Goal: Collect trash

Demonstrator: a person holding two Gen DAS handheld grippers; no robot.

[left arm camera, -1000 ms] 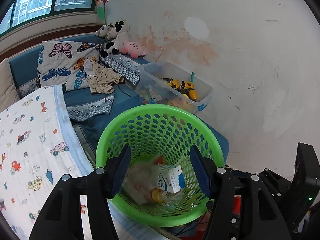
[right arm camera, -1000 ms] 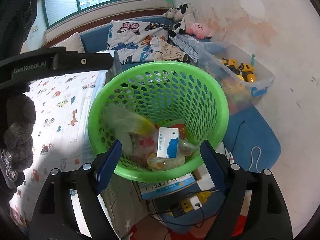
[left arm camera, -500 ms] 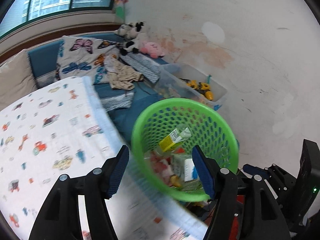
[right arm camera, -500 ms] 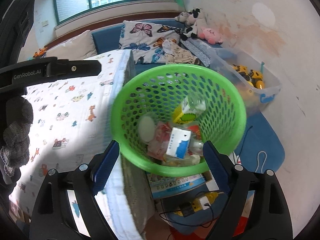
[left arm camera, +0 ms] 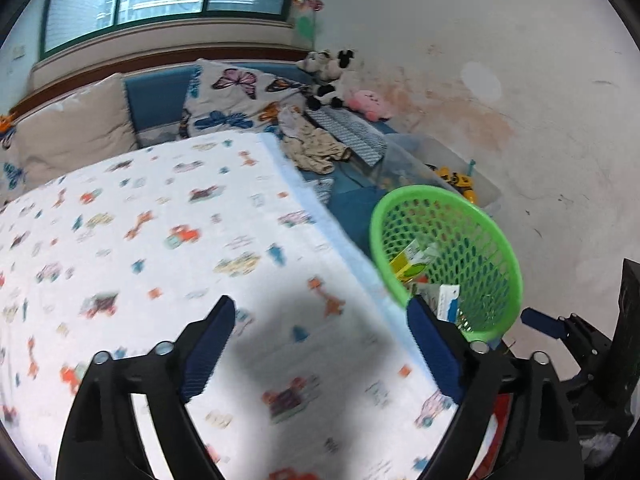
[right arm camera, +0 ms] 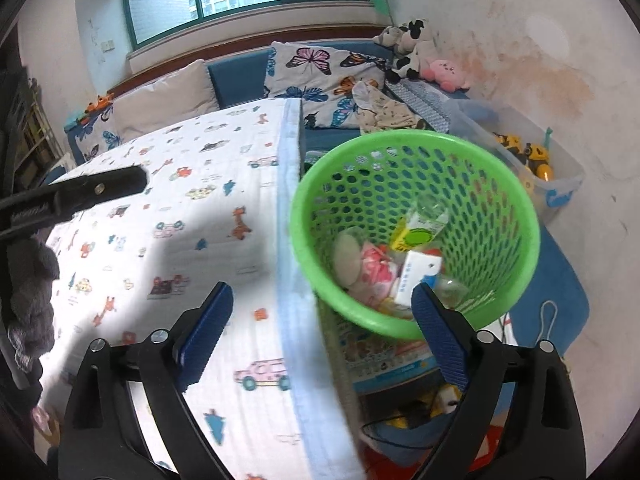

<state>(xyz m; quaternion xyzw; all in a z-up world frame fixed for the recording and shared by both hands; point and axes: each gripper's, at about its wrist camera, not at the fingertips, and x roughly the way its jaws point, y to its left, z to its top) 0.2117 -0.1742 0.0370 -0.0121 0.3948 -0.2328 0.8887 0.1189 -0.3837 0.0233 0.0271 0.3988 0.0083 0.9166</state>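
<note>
A green mesh basket [right arm camera: 496,176] stands off the right edge of the bed. It holds trash: a yellow-green bottle [right arm camera: 416,232], a white and blue carton [right arm camera: 416,276], a pink wrapper [right arm camera: 376,268]. The basket also shows in the left wrist view [left arm camera: 484,216]. My left gripper [left arm camera: 318,340] is open and empty over the printed bedspread [left arm camera: 160,240]. My right gripper [right arm camera: 322,328] is open and empty above the bed's edge, left of the basket. The left gripper's arm [right arm camera: 76,196] shows at the left of the right wrist view.
A clear toy bin [right arm camera: 552,176] sits against the stained wall behind the basket. Butterfly pillows [right arm camera: 320,76], plush toys [right arm camera: 416,44] and crumpled clothes [left arm camera: 316,148] lie on the blue bench. Cables, a blue mat [right arm camera: 560,304] and boxes are on the floor below.
Both grippers have swung left, away from the basket and over the bed. The basket has shifted to the right in both views. A yellow-green bottle landed in it.
</note>
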